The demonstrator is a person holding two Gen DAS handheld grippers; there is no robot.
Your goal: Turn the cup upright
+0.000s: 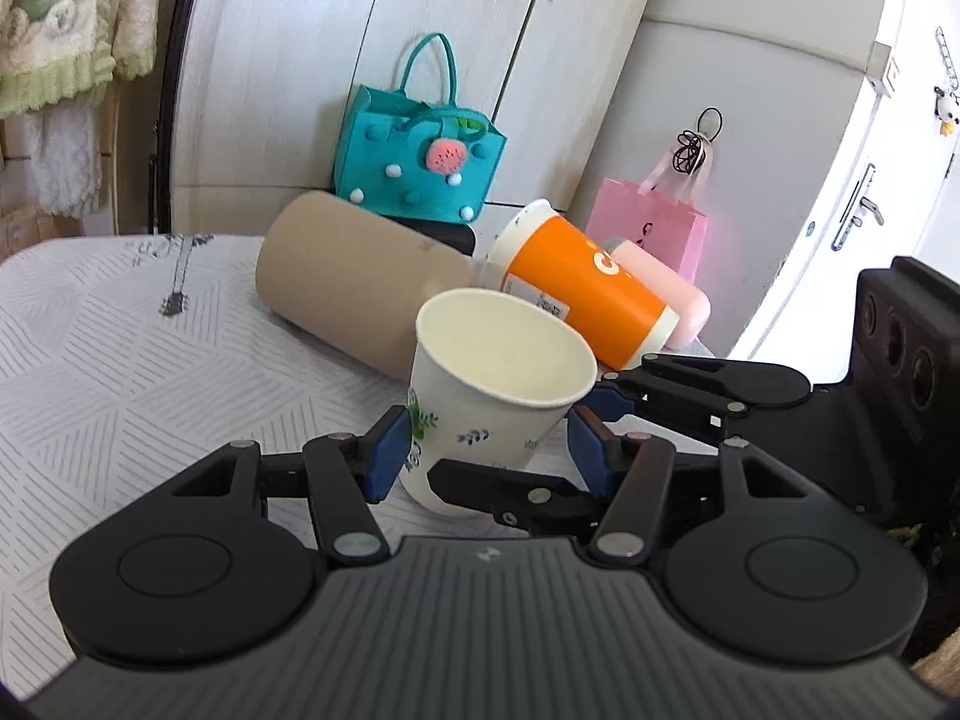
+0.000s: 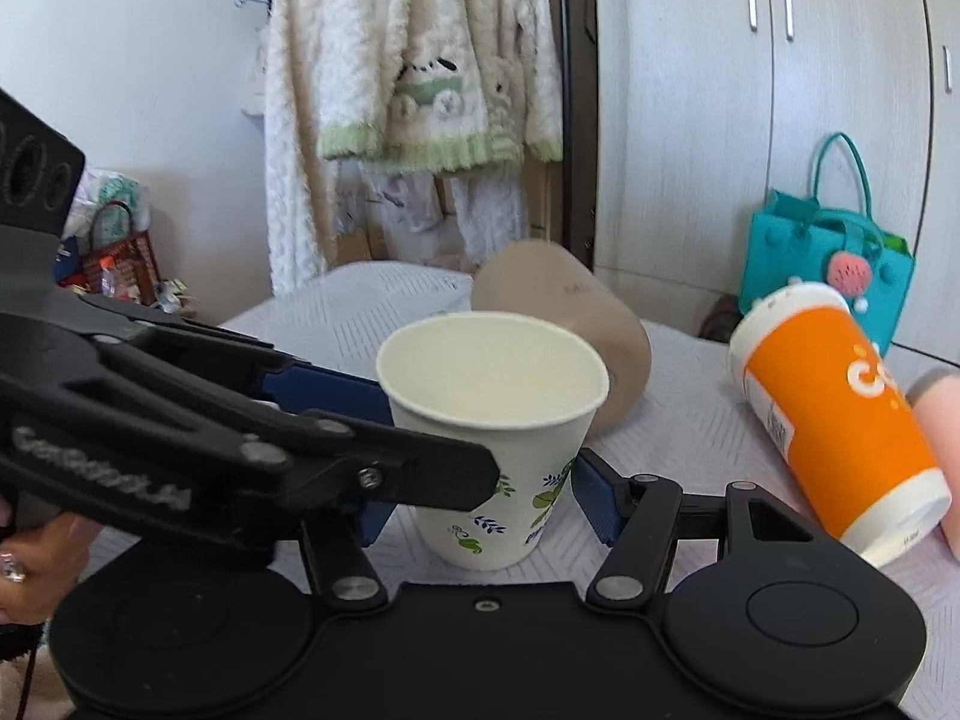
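Note:
A white paper cup with a leaf print [image 1: 498, 402] stands mouth up on the white patterned table [image 1: 120, 360], slightly tilted. It also shows in the right wrist view [image 2: 498, 438]. My left gripper [image 1: 489, 450] has its blue pads on both sides of the cup; the left pad touches the wall, the right pad stands a little off. My right gripper [image 2: 480, 498] also brackets the cup with a small gap at its right pad. The left gripper's fingers [image 2: 270, 438] cross in front in the right wrist view.
A tan cup [image 1: 354, 282], an orange cup [image 1: 588, 288] and a pink cup [image 1: 666, 294] lie on their sides just behind. A teal bag [image 1: 420, 162] and a pink bag [image 1: 648, 228] stand farther back. A fluffy jacket [image 2: 408, 78] hangs by the wardrobe.

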